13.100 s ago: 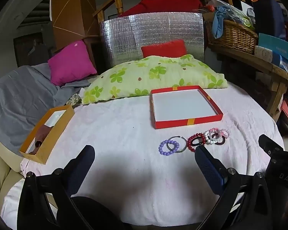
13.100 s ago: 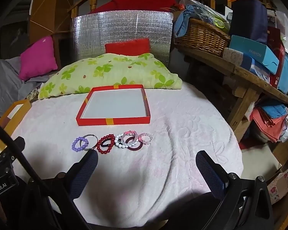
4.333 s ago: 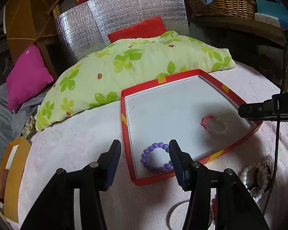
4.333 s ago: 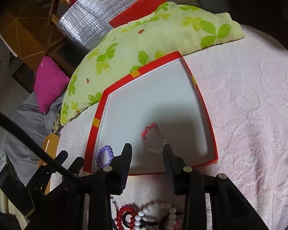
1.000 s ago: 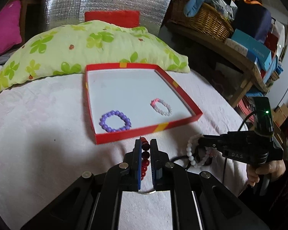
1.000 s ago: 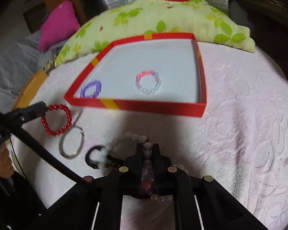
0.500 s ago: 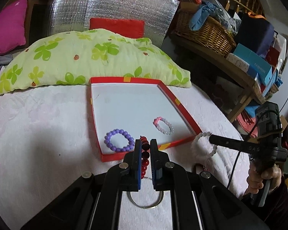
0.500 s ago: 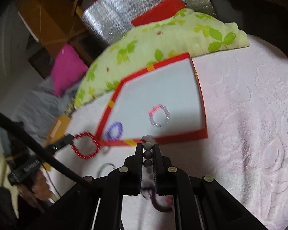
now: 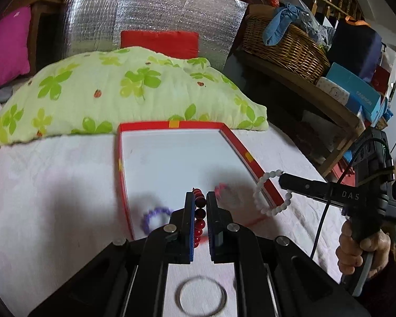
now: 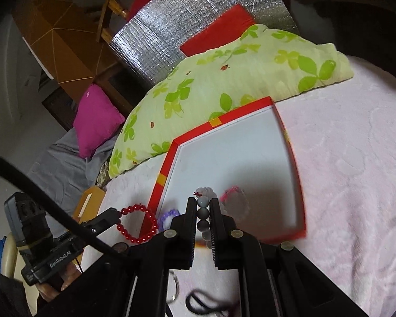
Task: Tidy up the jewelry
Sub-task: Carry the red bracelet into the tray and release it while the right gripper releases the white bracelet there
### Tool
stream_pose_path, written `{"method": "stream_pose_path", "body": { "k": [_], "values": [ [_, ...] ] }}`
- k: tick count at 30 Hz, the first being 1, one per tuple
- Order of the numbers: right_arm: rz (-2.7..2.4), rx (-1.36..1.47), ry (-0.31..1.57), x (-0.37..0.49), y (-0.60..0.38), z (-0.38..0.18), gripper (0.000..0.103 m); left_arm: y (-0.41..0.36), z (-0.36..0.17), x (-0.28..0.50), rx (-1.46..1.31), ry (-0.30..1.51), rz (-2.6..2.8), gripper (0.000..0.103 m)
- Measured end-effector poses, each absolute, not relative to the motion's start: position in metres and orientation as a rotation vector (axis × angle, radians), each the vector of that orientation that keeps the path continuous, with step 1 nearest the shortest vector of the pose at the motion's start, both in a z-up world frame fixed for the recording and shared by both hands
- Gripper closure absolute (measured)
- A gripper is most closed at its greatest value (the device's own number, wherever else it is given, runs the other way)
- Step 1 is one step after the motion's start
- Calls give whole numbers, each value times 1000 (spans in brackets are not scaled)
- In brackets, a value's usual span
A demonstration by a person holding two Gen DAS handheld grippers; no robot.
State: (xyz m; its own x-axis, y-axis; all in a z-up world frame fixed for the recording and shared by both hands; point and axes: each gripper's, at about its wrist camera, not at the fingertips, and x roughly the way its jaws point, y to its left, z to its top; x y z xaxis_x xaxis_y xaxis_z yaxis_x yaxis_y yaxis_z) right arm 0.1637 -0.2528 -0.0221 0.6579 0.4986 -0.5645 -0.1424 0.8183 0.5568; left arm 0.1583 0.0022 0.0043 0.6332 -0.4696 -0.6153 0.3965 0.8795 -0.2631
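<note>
1. The left gripper (image 9: 199, 198) is clenched on a red bead bracelet (image 9: 199, 212), beads pinched between its fingers (image 9: 188, 211).
2. The right gripper (image 10: 203, 206) grasps a white bead bracelet (image 10: 203, 212) the same way.
3. At twelve o'clock of both lies the red tray (image 9: 121, 185); inside it rest a purple bracelet (image 9: 155, 218) and a pink one (image 9: 223, 187).
4. At six o'clock, a metal bangle (image 9: 202, 297) lies on the pale cloth (image 9: 39, 198).
</note>
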Motion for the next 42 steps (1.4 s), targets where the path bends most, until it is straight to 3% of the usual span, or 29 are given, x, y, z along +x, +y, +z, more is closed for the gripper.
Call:
{"method": "stream_pose_path", "body": {
  "k": [21,23,25,27,28,42],
  "values": [
    [284,543,847,298,-254,-65,89,-28,-44,256,-24,825,-425,93],
    [257,532,850,299,-256,-67,89,-29,-45,257,-10,833,-417,89],
    [243,538,851,298,-260,-67,89,-32,-46,254,13,833,-402,76],
    [219,536,852,294,-265,-65,82,-32,-43,249,32,815,-384,53],
    [215,534,847,291,-267,-64,78,-32,-41,245,45,800,-377,52],
    [191,514,830,224,-293,-35,78,-17,-36,187,164,797,-271,39]
  ]
}}
